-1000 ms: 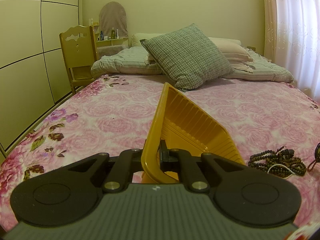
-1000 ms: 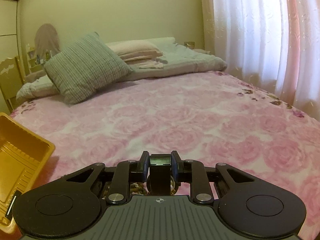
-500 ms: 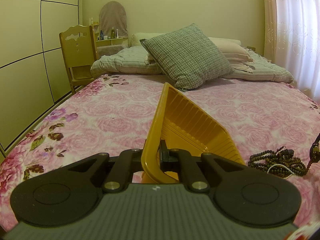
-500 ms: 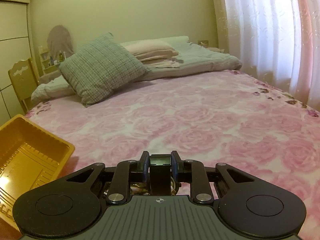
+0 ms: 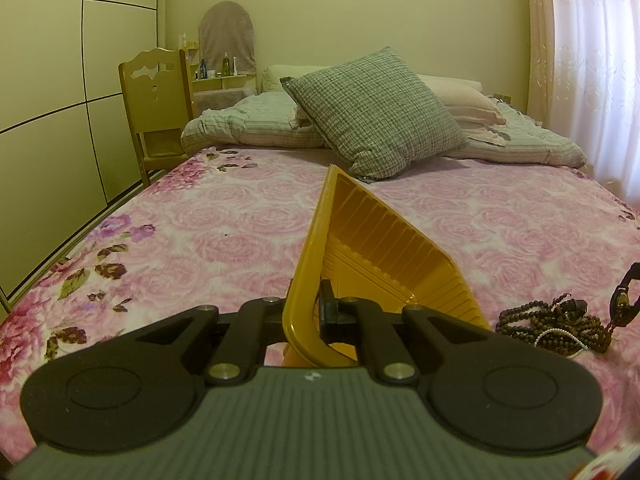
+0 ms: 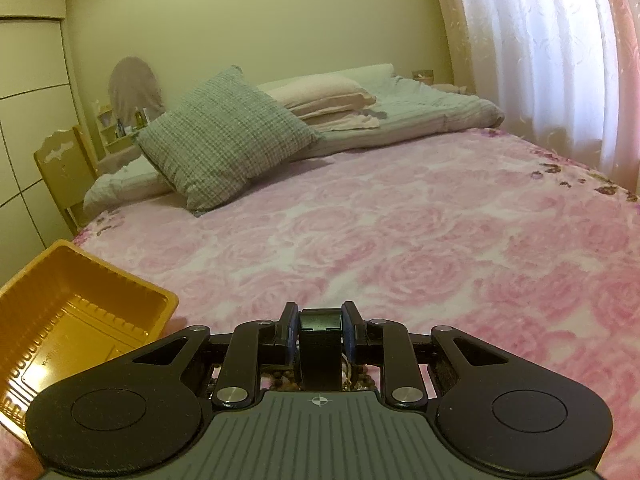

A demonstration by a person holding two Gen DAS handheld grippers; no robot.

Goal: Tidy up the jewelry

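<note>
Item: a black watch (image 6: pixel 320 340), with its small rectangular face up, sat at lower centre of the right wrist view, clamped between the pads of your right gripper (image 6: pixel 320 334); the jaws stood only partly apart, stopped by the width of the watch body. Just beneath it, brown beads and a pale strand showed through the gaps in the gripper frame. Companion item: a tangle of dark beaded necklaces (image 5: pixel 552 326) with a thin white pearl strand lay on the pink rose bedspread (image 5: pixel 500 224) at lower right of the left wrist view, with a dark strap curving in from the right edge above it. Receptacle: an orange plastic tray (image 5: pixel 384 248), ribbed inside and with nothing visible in it, occupied centre frame of the left view and the lower left corner of the right view. Your left gripper (image 5: pixel 316 308) was fully closed on the tray's near rim, one pad inside the wall and one outside, tilting it up. Step in hand, by my reading: you were carrying the watch to the tray. The next move would call for you to swing the right gripper leftward over the tray opening and release low, while steadying the tray. Background: checked cushion (image 5: pixel 372 112), wooden chair (image 5: pixel 158 108), white curtain (image 6: pixel 540 48).
</note>
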